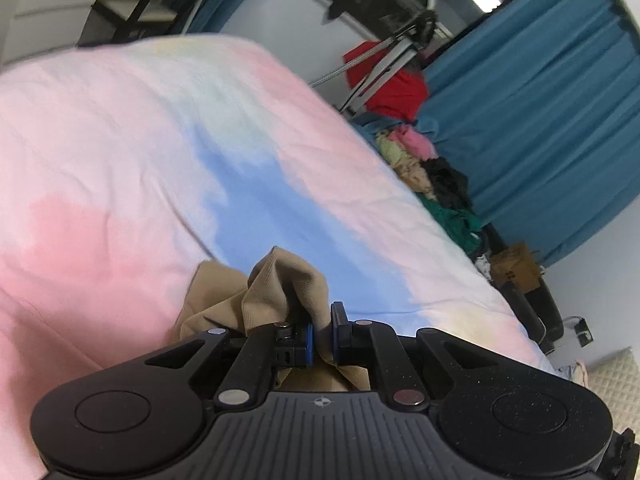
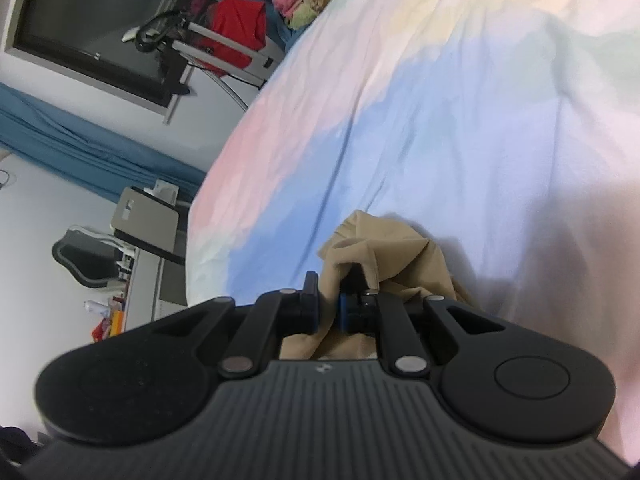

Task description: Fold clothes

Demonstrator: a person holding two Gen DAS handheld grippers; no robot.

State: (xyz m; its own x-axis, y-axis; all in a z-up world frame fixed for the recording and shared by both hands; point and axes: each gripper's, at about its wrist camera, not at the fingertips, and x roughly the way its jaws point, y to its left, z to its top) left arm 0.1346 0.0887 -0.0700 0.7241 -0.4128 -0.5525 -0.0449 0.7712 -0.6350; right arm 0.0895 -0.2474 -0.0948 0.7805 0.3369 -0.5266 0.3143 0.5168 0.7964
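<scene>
So the whole thing is happening on a bed (image 1: 120,140) with a pastel sheet, big washes of pink, blue and a bit of yellow, lightly wrinkled. Most of that sheet is bare, lots of open room out ahead of both grippers.

The tan garment (image 1: 248,300) is bunched up at the near side of the bed, over the blue patch. The left gripper (image 1: 322,338) has its fingers pressed together on a fold of it, cloth poking up past the tips. The right gripper (image 2: 329,308) is doing the same, fingers pinching another bunch of the same tan fabric (image 2: 380,256), with more of it hanging under the jaws.

Room-wise: along the far edge of the bed there's a heap of clothes (image 1: 424,168), pink, yellowish, black, green all mixed. Past it a red cloth (image 1: 394,84) is draped over a metal rack (image 1: 384,64). Blue curtain (image 1: 532,120) hangs along the wall behind that, and there's a dark window (image 2: 92,20) up on the pale wall. In the right wrist view, off the left edge of the bed, there's a desk (image 2: 148,220) and a dark chair (image 2: 84,260) with small clutter near them. The bed edge drops off close to the clothes heap, so that side is tight; the middle of the sheet is wide open.
</scene>
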